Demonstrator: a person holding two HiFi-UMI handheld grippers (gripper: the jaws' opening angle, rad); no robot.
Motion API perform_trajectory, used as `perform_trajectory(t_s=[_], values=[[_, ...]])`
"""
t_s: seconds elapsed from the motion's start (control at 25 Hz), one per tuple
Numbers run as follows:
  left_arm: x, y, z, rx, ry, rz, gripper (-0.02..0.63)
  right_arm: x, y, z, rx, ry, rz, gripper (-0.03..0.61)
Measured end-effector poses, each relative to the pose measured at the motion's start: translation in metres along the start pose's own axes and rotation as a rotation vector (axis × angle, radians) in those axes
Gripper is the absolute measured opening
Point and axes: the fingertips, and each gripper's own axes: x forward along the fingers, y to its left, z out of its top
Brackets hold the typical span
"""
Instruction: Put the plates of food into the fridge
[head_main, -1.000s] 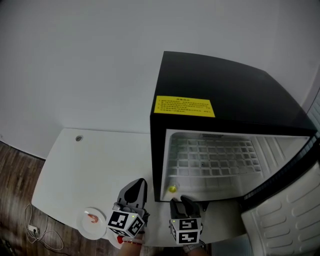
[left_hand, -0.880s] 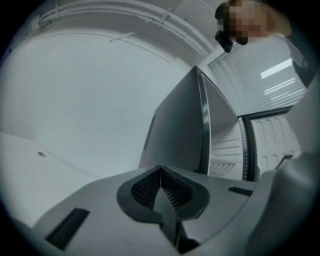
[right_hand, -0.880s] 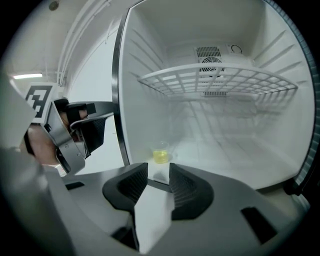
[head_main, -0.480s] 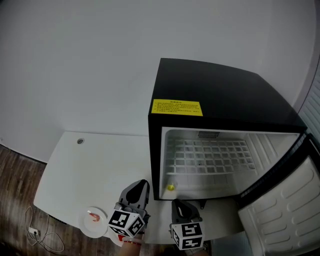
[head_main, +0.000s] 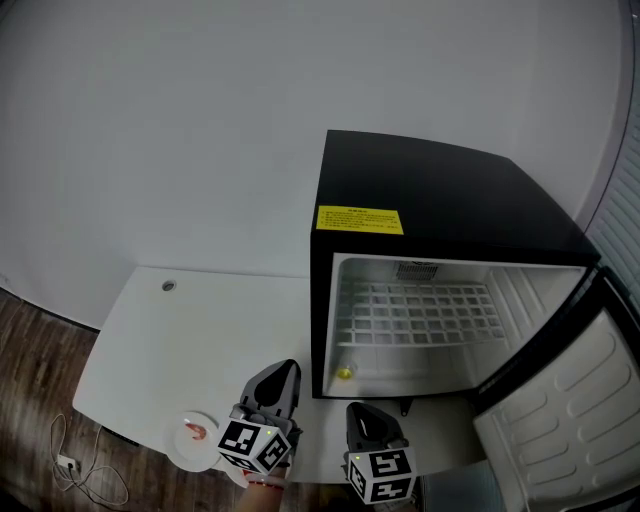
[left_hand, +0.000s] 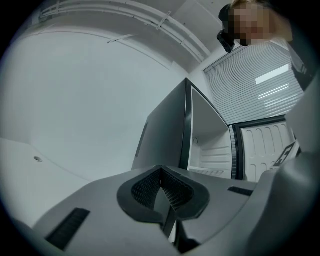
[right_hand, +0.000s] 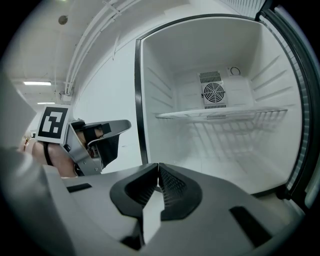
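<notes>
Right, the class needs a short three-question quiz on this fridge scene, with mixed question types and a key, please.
1. True or false: the fridge has its door standing open.
2. Where is the plate of food? A) inside the fridge B) on the white table, near the left gripper C) on top of the fridge
3. Fill in: the right gripper is ____ and holds nothing.
Key: 1 true; 2 B; 3 shut.

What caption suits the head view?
Shut and empty, the left gripper and right gripper face the open fridge; a plate of food sits near the table edge.
</notes>
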Motion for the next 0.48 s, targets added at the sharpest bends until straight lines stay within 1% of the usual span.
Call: perform_trajectory(t_s=[0.16,0.28,0.48], values=[[-0.008,-0.006,0.015,0.012,-0.011,0.002,0.006,-0.009,0.006,0.000,-0.008,0.000,0.004,0.009],[-0.017,-0.006,0.019,0.018,-0.027,-0.003,0.006,-0.016,0.014,-0.002,-0.014,0.004,0.013,0.009],[-0.039,-0.005,0.027,0.029,-0.036,0.007,0.006,-0.028,0.036,-0.010,-0.016,0.017,0.046,0.009]])
